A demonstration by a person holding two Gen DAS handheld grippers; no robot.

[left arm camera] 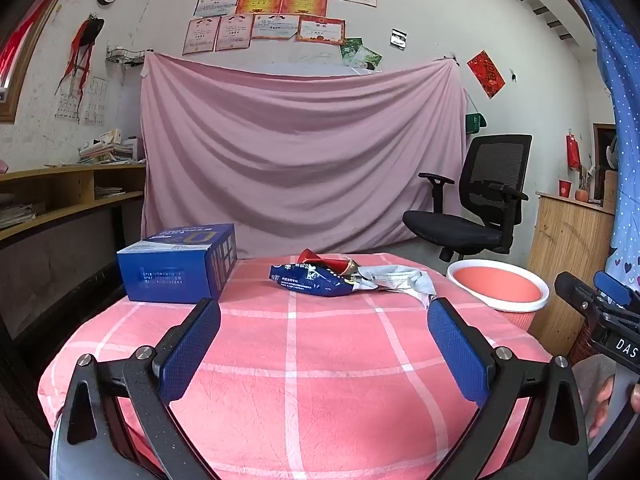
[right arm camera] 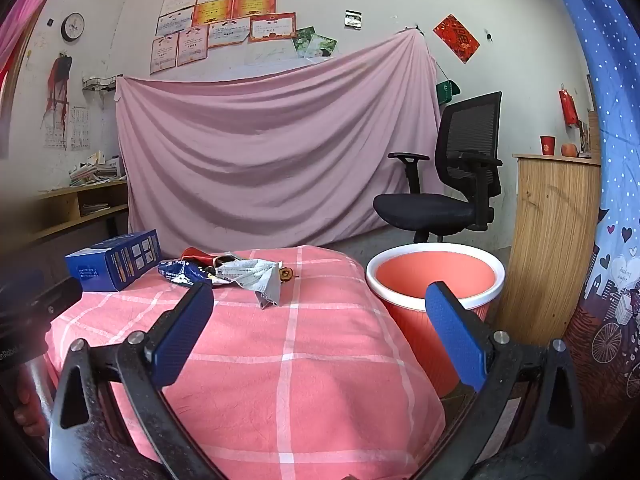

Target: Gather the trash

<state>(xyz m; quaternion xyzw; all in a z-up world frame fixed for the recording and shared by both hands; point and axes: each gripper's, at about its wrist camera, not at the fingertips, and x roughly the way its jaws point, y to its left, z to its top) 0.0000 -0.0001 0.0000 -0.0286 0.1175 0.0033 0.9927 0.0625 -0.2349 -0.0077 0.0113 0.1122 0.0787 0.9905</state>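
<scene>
A small heap of trash lies at the far side of the pink checked tabletop (left arm camera: 320, 360): a blue snack wrapper (left arm camera: 308, 278), a red wrapper (left arm camera: 320, 259) behind it and a crumpled grey face mask (left arm camera: 400, 276). The right wrist view shows the blue wrapper (right arm camera: 180, 272), the mask (right arm camera: 256, 276) and a small brown piece (right arm camera: 286, 273) beside it. A pink bin (right arm camera: 436, 276) with a white rim stands right of the table. My left gripper (left arm camera: 324, 312) hovers open over the near half of the cloth, well short of the heap. My right gripper (right arm camera: 320, 300) is open too, between table and bin.
A blue box (left arm camera: 176, 264) stands on the table's far left. A black office chair (left arm camera: 476, 196) and a wooden cabinet (right arm camera: 552, 240) stand beyond the bin (left arm camera: 496, 284). A pink sheet covers the back wall. A hand (left arm camera: 604, 400) holds the right gripper's handle.
</scene>
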